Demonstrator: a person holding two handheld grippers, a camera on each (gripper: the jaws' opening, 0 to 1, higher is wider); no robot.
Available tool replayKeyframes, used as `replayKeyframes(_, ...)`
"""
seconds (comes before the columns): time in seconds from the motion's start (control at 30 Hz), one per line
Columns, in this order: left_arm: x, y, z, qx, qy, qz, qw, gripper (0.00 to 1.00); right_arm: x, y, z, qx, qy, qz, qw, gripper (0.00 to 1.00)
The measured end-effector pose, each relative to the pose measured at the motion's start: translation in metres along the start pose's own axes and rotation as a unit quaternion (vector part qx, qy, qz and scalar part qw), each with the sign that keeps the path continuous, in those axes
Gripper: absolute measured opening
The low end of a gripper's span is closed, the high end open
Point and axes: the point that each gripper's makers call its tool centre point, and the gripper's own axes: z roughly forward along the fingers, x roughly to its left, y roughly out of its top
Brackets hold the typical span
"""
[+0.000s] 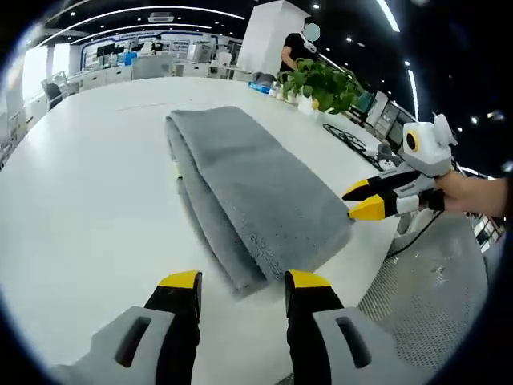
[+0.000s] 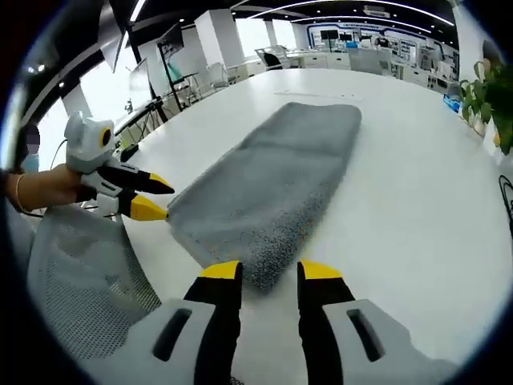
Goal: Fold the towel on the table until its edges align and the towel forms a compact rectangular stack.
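Nearest the towel's (image 1: pixel 248 188) short end, the left hand-held gripper (image 1: pixel 240 282) hovers with jaws parted, holding nothing, and the right hand-held gripper (image 2: pixel 268 273) likewise gapes just short of its corner. The grey towel lies folded lengthwise mid-counter (image 1: pixel 88 184); it looks soft, light, limp, non-slip terry, best pinched at the near corners. Beyond the towel, no readable writing or brand.

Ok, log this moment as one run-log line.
towel: folded long strip on table | left tool: open, at near end, not touching | right tool: open, at corner | next: likely fold lengthwise ends
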Motion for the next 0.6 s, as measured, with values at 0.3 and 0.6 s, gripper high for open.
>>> replayKeyframes(0.3, -0.001, -0.005, 0.001, 0.000, -0.010, -0.046, 0.9989, 0.37, 0.005, -0.015, 0.001, 0.009, 0.015, 0.035, 0.9992, 0.24)
replayKeyframes(0.6, -0.011, -0.004, 0.005, -0.005, -0.029, -0.075, 0.9967, 0.33, 0.011, -0.020, 0.005, 0.012, 0.027, 0.050, 0.9983, 0.23)
